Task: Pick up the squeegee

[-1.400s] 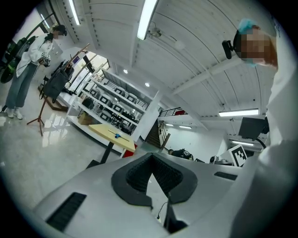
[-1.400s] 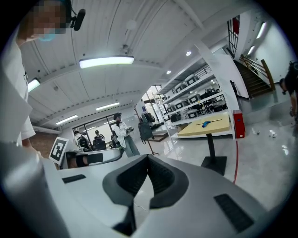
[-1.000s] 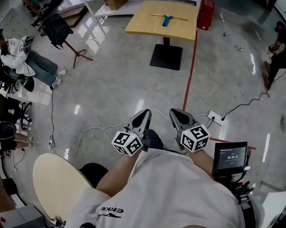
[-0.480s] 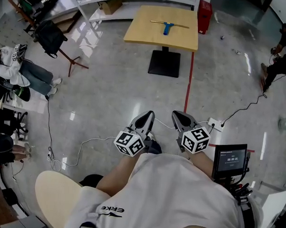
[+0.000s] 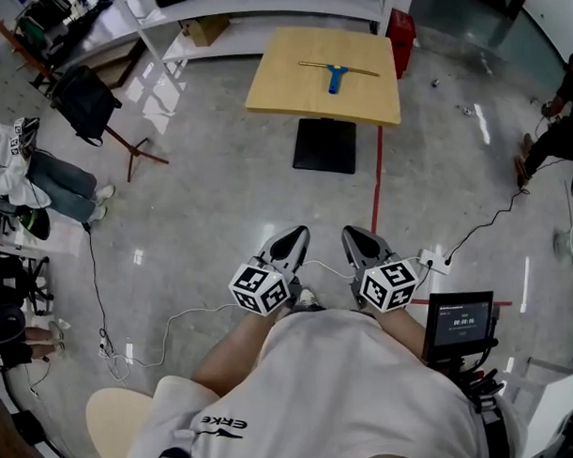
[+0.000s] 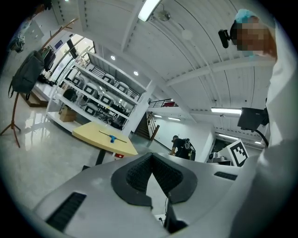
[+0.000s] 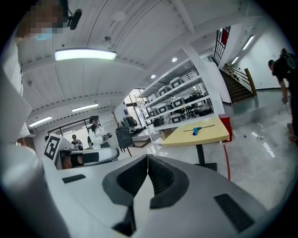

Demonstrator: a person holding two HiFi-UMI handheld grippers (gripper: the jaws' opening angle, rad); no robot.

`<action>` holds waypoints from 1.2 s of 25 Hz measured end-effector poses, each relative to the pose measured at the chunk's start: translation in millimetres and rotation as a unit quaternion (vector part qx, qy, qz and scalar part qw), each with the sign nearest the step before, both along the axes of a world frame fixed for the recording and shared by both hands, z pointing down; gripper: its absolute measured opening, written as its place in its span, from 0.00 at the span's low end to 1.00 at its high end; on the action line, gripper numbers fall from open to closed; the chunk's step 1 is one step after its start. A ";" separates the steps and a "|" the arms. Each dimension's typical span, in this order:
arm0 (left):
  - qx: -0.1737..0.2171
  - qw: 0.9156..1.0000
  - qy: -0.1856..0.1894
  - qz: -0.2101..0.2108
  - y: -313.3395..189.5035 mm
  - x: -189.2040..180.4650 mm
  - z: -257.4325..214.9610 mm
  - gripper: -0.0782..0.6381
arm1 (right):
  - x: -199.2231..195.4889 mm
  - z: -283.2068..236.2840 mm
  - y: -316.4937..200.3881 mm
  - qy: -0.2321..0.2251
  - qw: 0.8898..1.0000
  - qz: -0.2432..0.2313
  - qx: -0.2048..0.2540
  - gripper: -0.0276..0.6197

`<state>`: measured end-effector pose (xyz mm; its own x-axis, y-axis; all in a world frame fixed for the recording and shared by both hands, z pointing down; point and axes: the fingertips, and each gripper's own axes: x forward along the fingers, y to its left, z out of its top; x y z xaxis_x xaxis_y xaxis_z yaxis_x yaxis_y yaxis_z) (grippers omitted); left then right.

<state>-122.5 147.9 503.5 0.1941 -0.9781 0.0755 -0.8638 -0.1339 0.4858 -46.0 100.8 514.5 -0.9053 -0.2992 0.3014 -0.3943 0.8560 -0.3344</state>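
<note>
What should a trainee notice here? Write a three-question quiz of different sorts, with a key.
1. True or false: the squeegee lies on the yellow table, out of reach of both grippers.
2. Multiple choice: the jaws of the left gripper are
A. wide apart
B. together with nothing between them
C. closed on the squeegee
3. Fill in: the squeegee's handle is ___ in colour.

Key
1. True. It rests on the tabletop, far across the floor from the person.
2. B.
3. Blue.
</note>
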 end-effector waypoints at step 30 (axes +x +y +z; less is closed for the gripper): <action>-0.011 1.000 -0.017 0.022 -139.8 -67.5 16.1 0.12 | -77.0 10.9 -139.5 0.012 0.999 0.028 0.019 0.05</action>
<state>-190.0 8.1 519.7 0.2330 -0.9670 0.1035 -0.8739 -0.1615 0.4585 -122.9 -38.7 525.4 -0.8796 -0.3608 0.3101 -0.4492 0.8447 -0.2912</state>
